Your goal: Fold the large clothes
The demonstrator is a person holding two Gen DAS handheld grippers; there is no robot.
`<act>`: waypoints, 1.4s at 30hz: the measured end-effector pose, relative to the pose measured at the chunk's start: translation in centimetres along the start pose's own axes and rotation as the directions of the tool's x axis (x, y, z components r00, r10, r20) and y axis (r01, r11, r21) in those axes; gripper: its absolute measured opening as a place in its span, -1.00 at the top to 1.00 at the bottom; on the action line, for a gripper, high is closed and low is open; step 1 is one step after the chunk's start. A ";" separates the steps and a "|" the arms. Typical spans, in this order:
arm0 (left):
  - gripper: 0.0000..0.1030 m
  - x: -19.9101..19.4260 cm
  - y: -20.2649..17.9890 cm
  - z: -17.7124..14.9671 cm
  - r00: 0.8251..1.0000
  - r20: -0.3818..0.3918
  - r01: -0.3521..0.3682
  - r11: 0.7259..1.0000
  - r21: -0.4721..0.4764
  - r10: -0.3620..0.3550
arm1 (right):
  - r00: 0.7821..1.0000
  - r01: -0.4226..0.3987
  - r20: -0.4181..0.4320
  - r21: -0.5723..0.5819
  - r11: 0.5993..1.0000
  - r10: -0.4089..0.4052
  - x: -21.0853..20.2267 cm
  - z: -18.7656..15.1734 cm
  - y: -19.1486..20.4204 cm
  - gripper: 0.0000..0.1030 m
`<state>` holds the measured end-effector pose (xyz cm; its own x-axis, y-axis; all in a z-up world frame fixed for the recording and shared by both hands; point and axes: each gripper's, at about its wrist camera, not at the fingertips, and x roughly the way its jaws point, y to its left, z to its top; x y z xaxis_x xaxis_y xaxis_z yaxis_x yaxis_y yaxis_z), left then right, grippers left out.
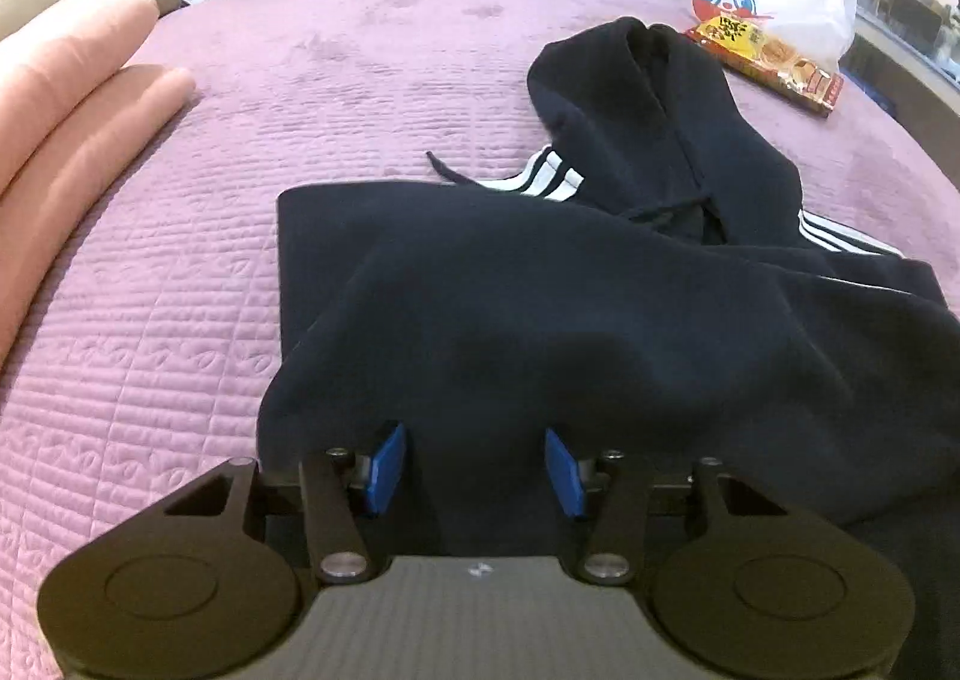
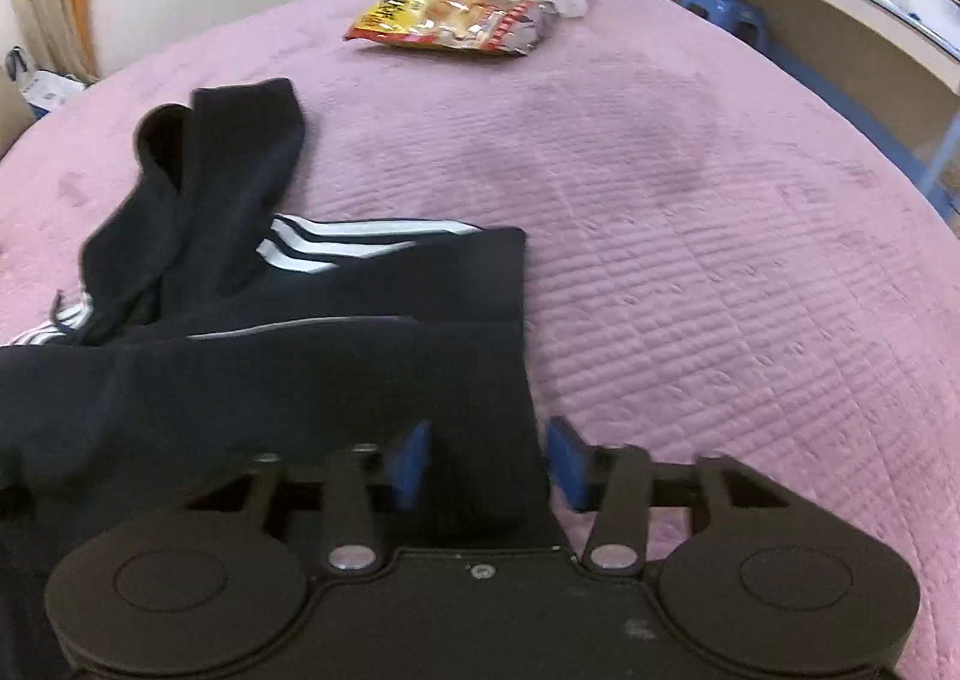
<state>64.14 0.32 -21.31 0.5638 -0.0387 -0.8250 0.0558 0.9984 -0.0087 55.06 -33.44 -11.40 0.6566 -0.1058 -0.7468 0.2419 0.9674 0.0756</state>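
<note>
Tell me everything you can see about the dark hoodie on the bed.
The hoodie is dark navy, of soft thick knit fabric, with white stripes along the sleeves. It lies partly folded on the pink quilted bedspread; its hood points toward the far side, and a drawstring trails out. The near layer bulges up. Its near edge lies between the blue pads of the left gripper and of the right gripper; both stand open around the cloth.

No legible text found; print on snack packet (image 2: 447, 23) at twelve o'clock stayed too blurred.
</note>
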 end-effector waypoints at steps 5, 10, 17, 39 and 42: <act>-0.01 -2.0 -0.4 0.8 0.993 0.107 0.038 0.999 0.015 -0.040 | 0.991 0.005 0.131 -0.119 0.993 0.011 -1.8 -0.9 2.5 0.26; 0.01 2.5 0.2 0.4 1.000 -0.030 0.006 1.000 -0.010 -0.007 | 0.999 0.013 -0.039 -0.169 0.986 -0.020 3.8 -1.7 3.8 0.47; 0.12 -0.9 -0.4 3.0 0.991 0.094 0.098 0.995 0.023 -0.099 | 0.997 -0.067 -0.052 -0.185 0.980 0.058 1.5 0.8 3.7 0.40; 0.85 14.4 -4.2 25.7 0.950 0.243 0.181 0.979 0.090 -0.198 | 0.905 -0.287 0.238 -0.270 0.919 0.352 11.4 15.8 18.1 -0.39; 0.84 14.3 0.4 25.0 0.940 0.257 0.250 0.965 -0.077 -0.223 | 0.916 -0.274 0.224 -0.257 0.927 0.333 14.0 16.8 20.5 -0.39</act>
<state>92.81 -0.90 -19.04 0.7293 -0.2697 -0.6288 0.1314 0.9571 -0.2581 81.21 -18.91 -9.24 0.8422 0.1737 -0.5105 -0.1395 0.9846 0.1049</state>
